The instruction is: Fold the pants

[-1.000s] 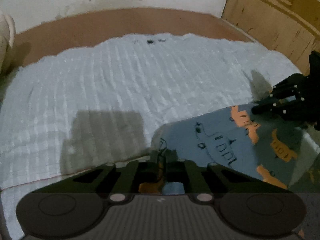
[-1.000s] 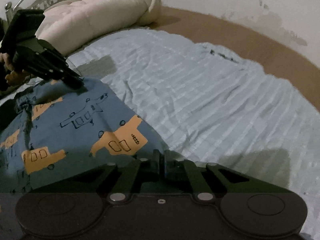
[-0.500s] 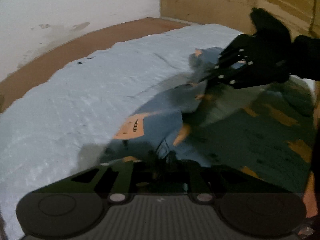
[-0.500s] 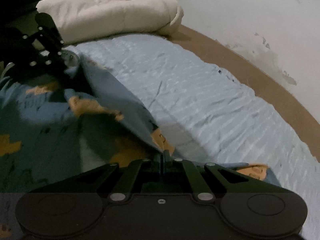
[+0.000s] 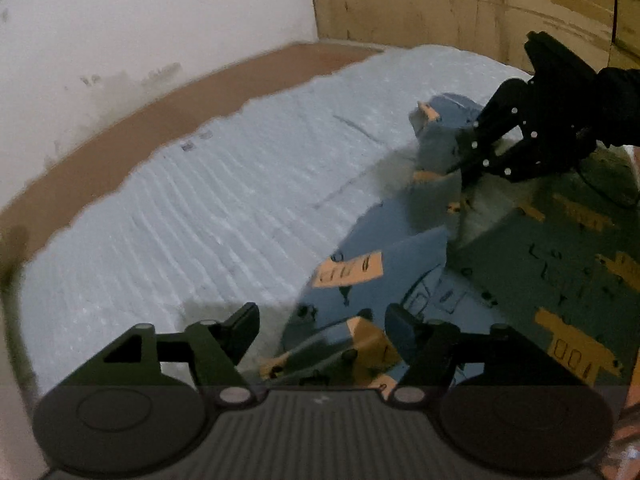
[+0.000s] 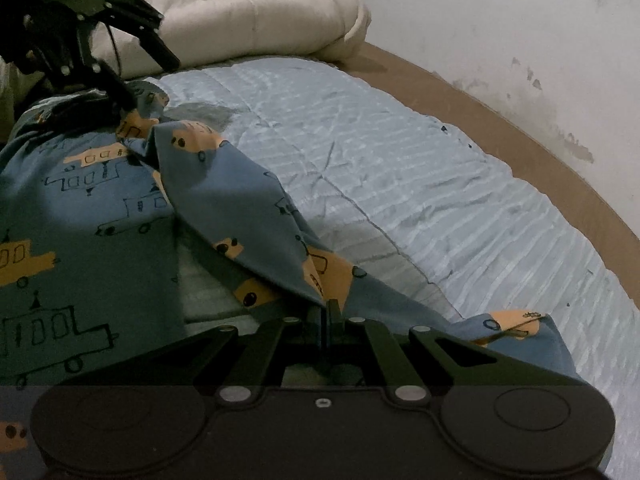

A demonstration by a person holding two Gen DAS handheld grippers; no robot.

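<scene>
Blue pants (image 6: 104,208) printed with orange and outlined trucks lie on a pale blue ribbed bedspread (image 6: 400,168). My right gripper (image 6: 325,312) is shut on a fold of the pants and holds that edge lifted over the rest. In the left wrist view the pants (image 5: 540,272) fill the right side. My left gripper (image 5: 322,322) is open, its jaws apart over a crumpled pants edge. The right gripper (image 5: 466,170) shows there at the upper right, pinching cloth. The left gripper (image 6: 148,76) shows open in the right wrist view at the top left.
A cream rolled duvet (image 6: 248,16) lies at the head of the bed by a metal headboard. A brown bed frame edge (image 6: 500,120) runs along a white wall. A wooden wardrobe (image 5: 460,4) stands beyond the far side of the bed.
My left gripper has opened and let go of the pants edge. My right gripper still holds its fold, carried over onto the rest of the pants.
</scene>
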